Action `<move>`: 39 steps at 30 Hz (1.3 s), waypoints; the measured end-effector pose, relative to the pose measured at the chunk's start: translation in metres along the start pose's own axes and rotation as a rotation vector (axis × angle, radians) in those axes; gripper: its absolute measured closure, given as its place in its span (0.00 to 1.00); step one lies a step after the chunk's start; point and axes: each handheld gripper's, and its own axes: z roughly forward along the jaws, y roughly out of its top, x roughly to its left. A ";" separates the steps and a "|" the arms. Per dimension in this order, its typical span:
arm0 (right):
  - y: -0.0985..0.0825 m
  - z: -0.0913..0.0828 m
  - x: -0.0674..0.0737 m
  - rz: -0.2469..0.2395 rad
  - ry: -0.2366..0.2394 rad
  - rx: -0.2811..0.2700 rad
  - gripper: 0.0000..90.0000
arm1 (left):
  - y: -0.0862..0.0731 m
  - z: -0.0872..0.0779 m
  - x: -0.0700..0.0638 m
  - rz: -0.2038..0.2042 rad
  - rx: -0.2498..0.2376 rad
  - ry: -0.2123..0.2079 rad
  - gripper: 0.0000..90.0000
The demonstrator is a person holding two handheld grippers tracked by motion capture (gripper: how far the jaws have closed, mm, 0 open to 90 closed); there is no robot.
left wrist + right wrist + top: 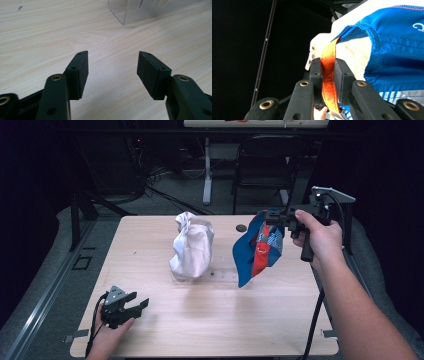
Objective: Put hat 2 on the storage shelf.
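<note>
So the right gripper (276, 218) has the blue cap (256, 251) up off the table (200, 320), dangling over the right-hand part, just beside the clear stand (227, 276) and a bit apart from the white cap (191, 245) that's already draped on that stand. In the right gripper view the jaws are pinched tight on the cap's orange strap (328, 75), with blue fabric (394, 50) bunched off to one side. The left gripper (134, 306) is parked low near the front left of the table with its jaws spread wide and nothing between them; the left gripper view just has bare wood under the pads (80, 72) and a corner of the stand (130, 12) farther off. My read is this is the carry step: cap picked up, not yet placed anywhere. The next move probably needs the cap brought over the stand or down onto the table and lowered gently, since it's hanging limp from one strap and will swing or fold on itself. The free left gripper could come in and grab the brim to steady it, but it's well apart right now. Can't tell where exactly it's meant to end up.
</note>
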 end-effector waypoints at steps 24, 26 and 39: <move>0.021 0.028 -0.009 0.044 -0.083 -0.051 0.87 | -0.001 -0.001 0.004 0.018 0.000 0.014 0.40; 0.021 0.032 -0.010 0.050 -0.080 -0.049 0.87 | -0.001 -0.001 0.004 0.015 -0.003 0.014 0.40; 0.012 0.050 -0.020 0.049 -0.097 -0.010 0.87 | 0.000 -0.001 0.003 0.020 0.010 0.015 0.40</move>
